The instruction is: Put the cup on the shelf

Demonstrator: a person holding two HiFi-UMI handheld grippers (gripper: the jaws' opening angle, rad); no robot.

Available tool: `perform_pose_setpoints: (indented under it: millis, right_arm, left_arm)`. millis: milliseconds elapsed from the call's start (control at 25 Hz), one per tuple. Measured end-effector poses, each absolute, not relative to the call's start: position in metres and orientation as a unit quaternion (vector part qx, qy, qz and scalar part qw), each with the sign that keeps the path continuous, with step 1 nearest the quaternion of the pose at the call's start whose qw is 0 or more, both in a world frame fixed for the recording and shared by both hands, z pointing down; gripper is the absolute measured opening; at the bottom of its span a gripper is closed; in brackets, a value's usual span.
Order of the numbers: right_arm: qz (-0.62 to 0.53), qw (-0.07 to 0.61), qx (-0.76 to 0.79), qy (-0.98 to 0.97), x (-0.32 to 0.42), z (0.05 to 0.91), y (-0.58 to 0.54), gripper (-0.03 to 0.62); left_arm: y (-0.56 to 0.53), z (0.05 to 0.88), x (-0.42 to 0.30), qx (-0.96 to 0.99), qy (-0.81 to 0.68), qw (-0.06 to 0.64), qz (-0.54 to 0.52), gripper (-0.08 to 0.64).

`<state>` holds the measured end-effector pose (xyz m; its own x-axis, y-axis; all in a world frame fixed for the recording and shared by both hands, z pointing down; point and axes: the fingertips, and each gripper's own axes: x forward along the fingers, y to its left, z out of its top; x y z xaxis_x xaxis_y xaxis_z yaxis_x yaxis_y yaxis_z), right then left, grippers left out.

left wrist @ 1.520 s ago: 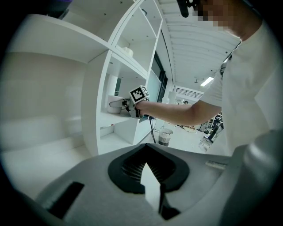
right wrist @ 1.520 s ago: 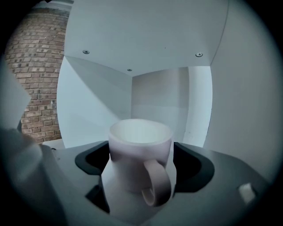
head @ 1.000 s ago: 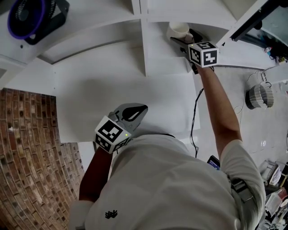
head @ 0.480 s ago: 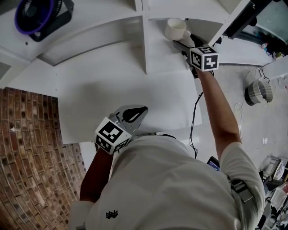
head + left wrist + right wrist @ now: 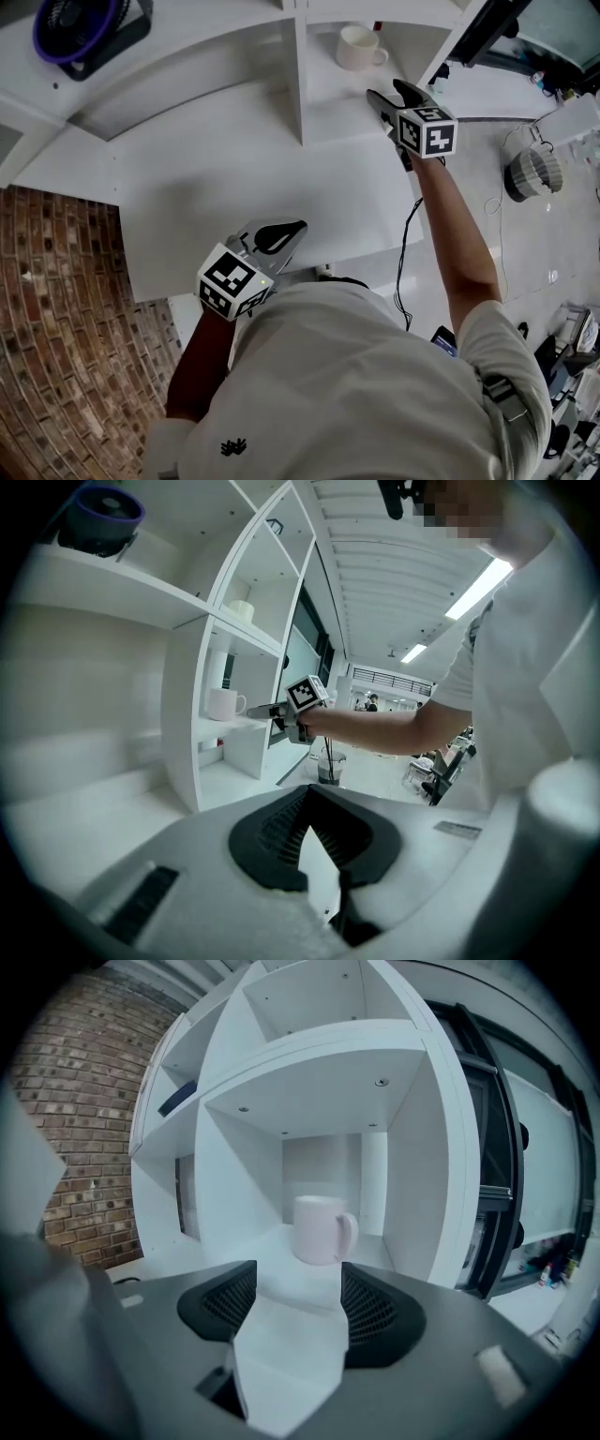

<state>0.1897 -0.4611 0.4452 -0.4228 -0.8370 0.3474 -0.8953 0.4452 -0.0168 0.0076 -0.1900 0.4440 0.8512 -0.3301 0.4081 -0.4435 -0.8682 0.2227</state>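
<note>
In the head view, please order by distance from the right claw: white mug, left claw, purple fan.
1. White ceramic mug, on the white shelf just ahead.
2. Left claw, by the person's white shirt.
3. Purple round fan, far left on the shelf.
The empty right claw's jaws have just been closing.

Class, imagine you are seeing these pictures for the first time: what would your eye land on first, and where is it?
A white cup stands upright, alone in a compartment of the shelf. The right hand-held gripper is just short of it, and its jaws are apart, have just been closing, and have nothing between them. A purple-rimmed fan sits on the shelf at the head view's upper left.
</note>
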Motion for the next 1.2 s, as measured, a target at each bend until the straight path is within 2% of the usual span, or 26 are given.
perform_pose_setpoints:
  millis: [680,1200]
  right_arm:
    - [0.117,0.14,0.524,-0.832,0.154,0.453,-0.357,0.014]
    - [0.134,0.144,0.501,-0.843,0.113,0.462,-0.265,0.009]
  left_arm:
    - [-0.138,0.444,-0.032,0.957,-0.176,0.148,0.176,0.006]
    - [-0.106,0.445,-0.064,0.958,-0.177,0.138,0.18,0.006]
